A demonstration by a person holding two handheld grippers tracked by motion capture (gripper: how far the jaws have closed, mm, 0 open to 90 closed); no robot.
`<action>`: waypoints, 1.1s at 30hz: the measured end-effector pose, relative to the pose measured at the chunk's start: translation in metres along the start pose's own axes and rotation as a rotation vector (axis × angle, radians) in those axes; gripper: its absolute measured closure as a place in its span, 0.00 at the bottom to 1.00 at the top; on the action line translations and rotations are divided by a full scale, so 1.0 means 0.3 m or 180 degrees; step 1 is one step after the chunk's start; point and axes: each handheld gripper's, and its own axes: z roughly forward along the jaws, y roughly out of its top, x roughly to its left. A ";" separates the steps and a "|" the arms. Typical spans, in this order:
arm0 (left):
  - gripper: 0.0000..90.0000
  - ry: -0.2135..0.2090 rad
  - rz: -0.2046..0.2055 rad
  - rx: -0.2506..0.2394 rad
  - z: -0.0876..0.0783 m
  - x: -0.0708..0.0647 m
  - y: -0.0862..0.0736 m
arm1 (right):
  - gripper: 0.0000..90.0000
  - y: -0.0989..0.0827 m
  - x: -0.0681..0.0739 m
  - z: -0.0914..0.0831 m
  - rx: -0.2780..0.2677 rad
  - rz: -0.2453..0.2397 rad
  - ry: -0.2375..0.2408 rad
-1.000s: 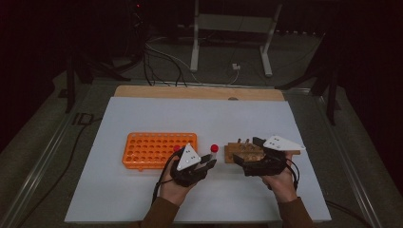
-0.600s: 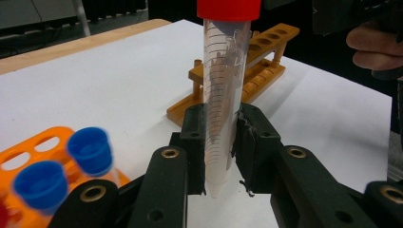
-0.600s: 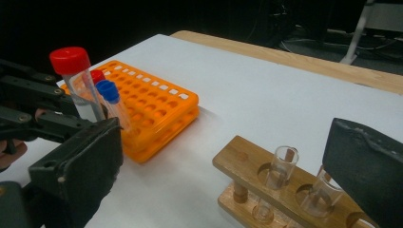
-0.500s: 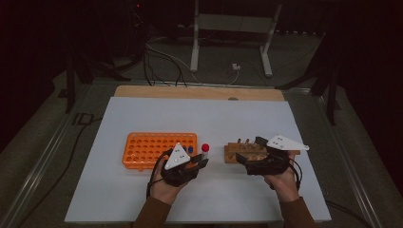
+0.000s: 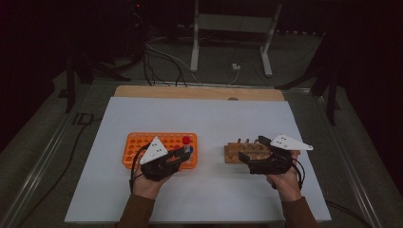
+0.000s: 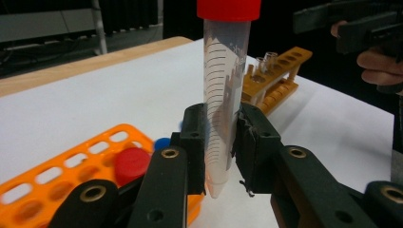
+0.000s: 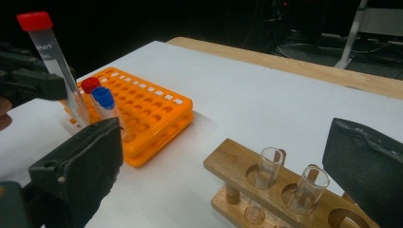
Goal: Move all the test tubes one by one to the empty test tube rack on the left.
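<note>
- Black jaws of the left gripper (image 6: 221, 142) are clamped tight on a clear graduated tube (image 6: 223, 95) with a red cap, pinching it low on its body, near the pointed tip, so most of it stands above the pads.
- The tube is upright, or nearly so, and hangs in the air just above the near right corner of the orange rack (image 5: 142, 142), its tip clear of any hole.
- Two capped tubes, one red (image 7: 90, 85) and one blue (image 7: 103, 97), already sit in that rack near the same corner; the rest of its holes look vacant.
- My guess is the work is at an early-to-middle stage: this tube has yet to be lowered into a hole.
- The left hand (image 5: 145, 183) lies low over the table, gripper pointing forward.
- Farther right, the right gripper (image 5: 252, 154) rests at the wooden rack (image 5: 233, 151), jaws spread wide and holding nothing.
- Two small glass tubes (image 7: 268, 173) stand in the wooden rack between those jaws, not yet gripped.
</note>
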 end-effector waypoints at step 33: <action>0.82 0.0602 0.0127 0.0349 -0.006 0.097 -0.124 | 0.00 0.000 -0.007 -0.011 -0.0025 0.0007 0.0002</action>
